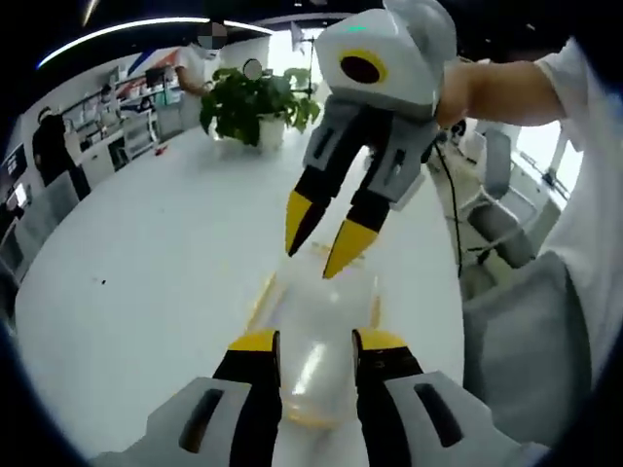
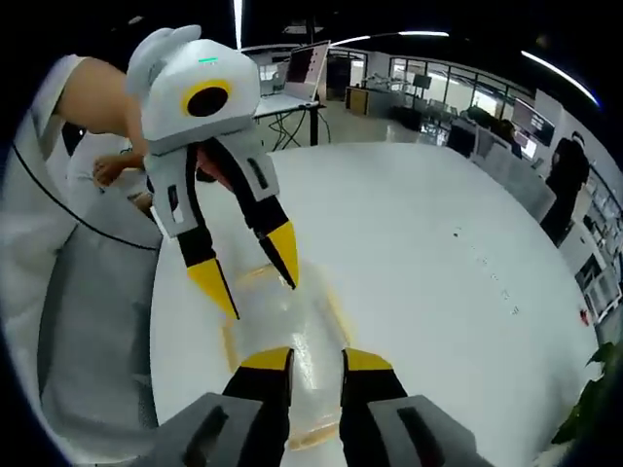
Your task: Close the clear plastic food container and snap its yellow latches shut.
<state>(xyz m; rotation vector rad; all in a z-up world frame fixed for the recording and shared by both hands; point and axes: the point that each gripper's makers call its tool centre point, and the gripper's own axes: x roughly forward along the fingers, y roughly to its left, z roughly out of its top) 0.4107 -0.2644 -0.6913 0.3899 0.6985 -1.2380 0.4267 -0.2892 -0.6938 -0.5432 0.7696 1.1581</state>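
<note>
Two grippers (image 1: 315, 348) (image 2: 316, 365) flanking container (image 1: 321, 331), apart

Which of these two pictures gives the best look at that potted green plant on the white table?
The left gripper view: the potted plant stands whole at the far end of the white table, leaves and pale pot visible. The right gripper view catches just a few leaves at its lower right edge, the pot out of frame.
</note>
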